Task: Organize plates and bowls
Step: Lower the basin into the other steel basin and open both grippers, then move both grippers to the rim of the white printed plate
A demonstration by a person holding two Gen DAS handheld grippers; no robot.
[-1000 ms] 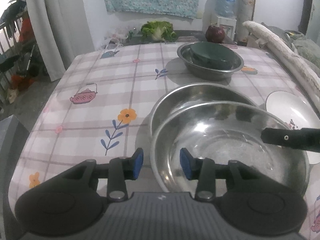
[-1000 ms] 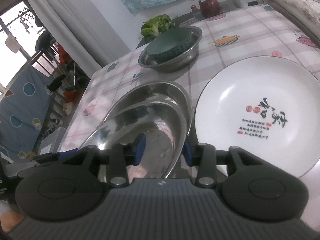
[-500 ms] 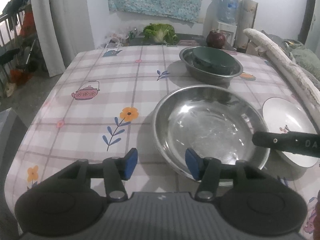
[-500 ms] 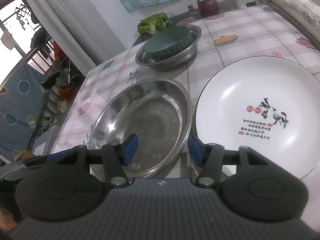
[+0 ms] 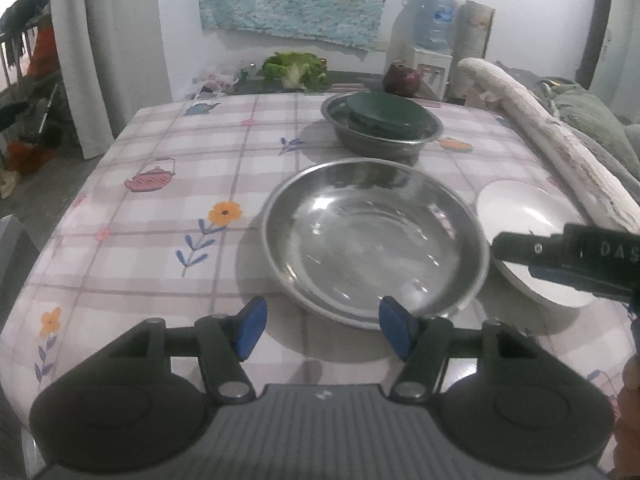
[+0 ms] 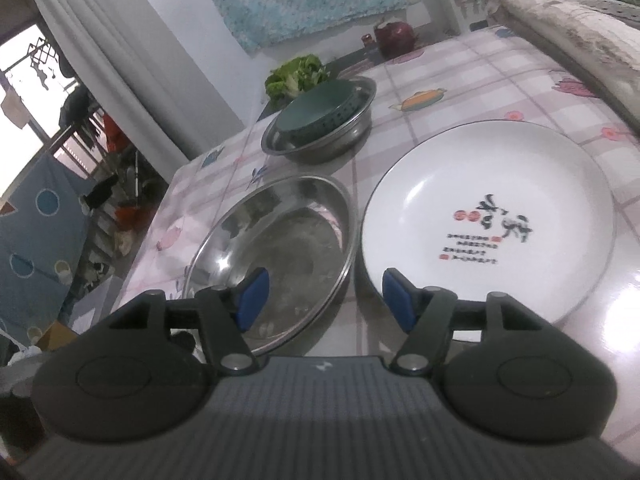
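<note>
Tools first: the left tool [image 5: 322,330] has just been spreading its blue pads and stands wide with nothing between them, poised over the near rim of the steel pan [image 5: 374,240] on the desk [image 5: 168,216], while the right tool [image 6: 322,300] (its jaws have likewise just been opening) is wide and empty too, straddling the gap between that pan and the white plate [image 6: 486,220] just beside it. Farther back, well apart from both tools, a steel bowl [image 5: 382,136] stands holding a green bowl [image 5: 390,116] inside it.
</note>
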